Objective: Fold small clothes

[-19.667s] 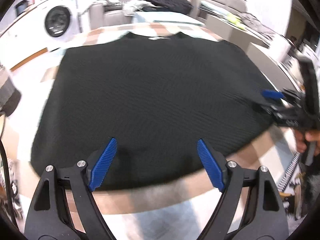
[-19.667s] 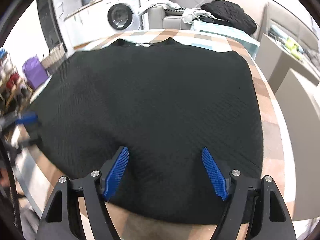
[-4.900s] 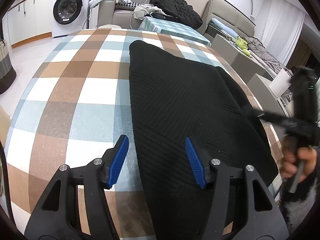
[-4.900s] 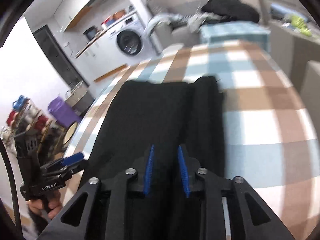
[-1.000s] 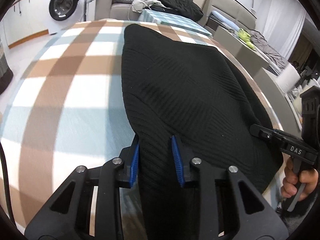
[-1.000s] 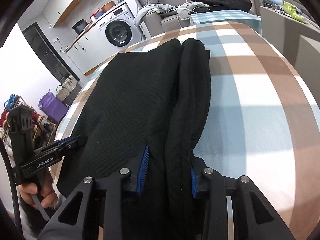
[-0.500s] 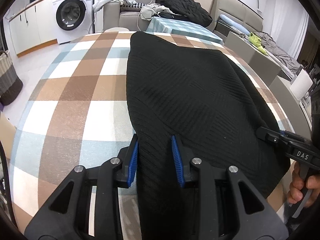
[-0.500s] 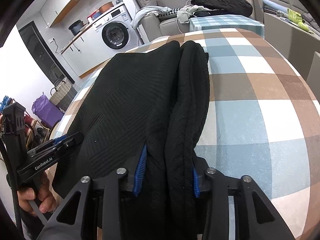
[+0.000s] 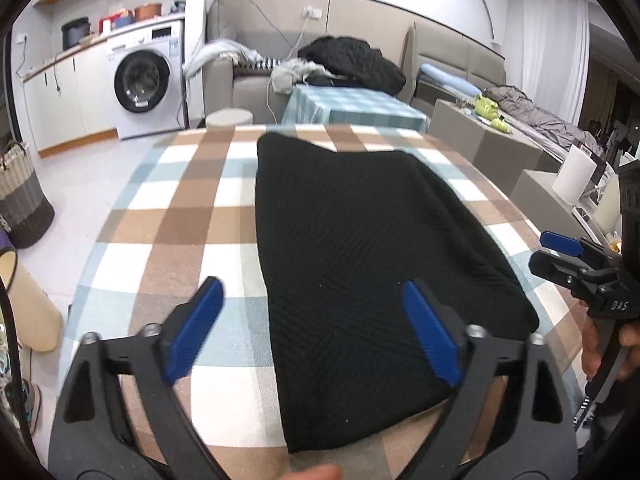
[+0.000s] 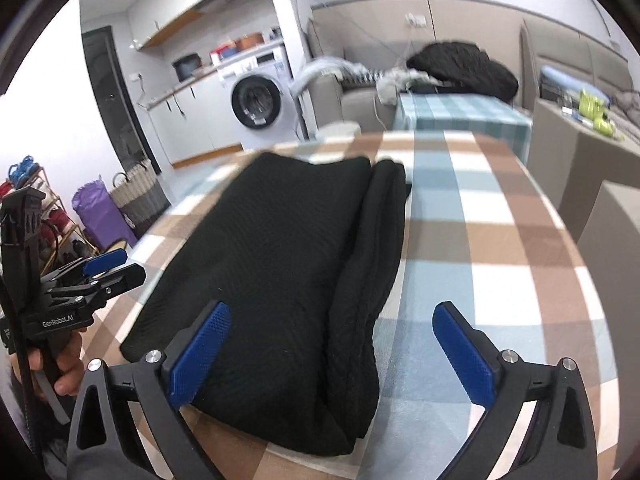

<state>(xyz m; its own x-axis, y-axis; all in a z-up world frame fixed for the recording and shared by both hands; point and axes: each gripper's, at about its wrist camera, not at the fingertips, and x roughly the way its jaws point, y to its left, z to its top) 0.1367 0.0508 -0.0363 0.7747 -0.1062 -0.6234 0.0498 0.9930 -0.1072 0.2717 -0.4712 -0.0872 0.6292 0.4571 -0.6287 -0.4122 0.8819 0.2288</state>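
Lying lengthwise near the table's (image 9: 168,216) front edge, the black sweater (image 9: 360,248) is folded into a long panel (cross fold apparently remaining), while the left gripper (image 9: 316,328) and right gripper (image 10: 332,352) jaws are opening, gripping nothing.

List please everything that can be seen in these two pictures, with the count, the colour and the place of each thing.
garment: one, black, folded lengthwise, lying on the checked cloth
checked cloth: one, brown, blue and white, covering the table
washing machine: one, white, far left by the cupboards
sofa: one, grey-beige, behind the table, clothes heaped on it
dark jacket: one, black, on the sofa
small table cover: one, blue check, in front of the sofa
basket: one, grey and beige, floor at left
purple bag: one, beside the basket
left claw: jaws opening, above the garment's near edge
right claw: jaws opening, above the garment's near edge
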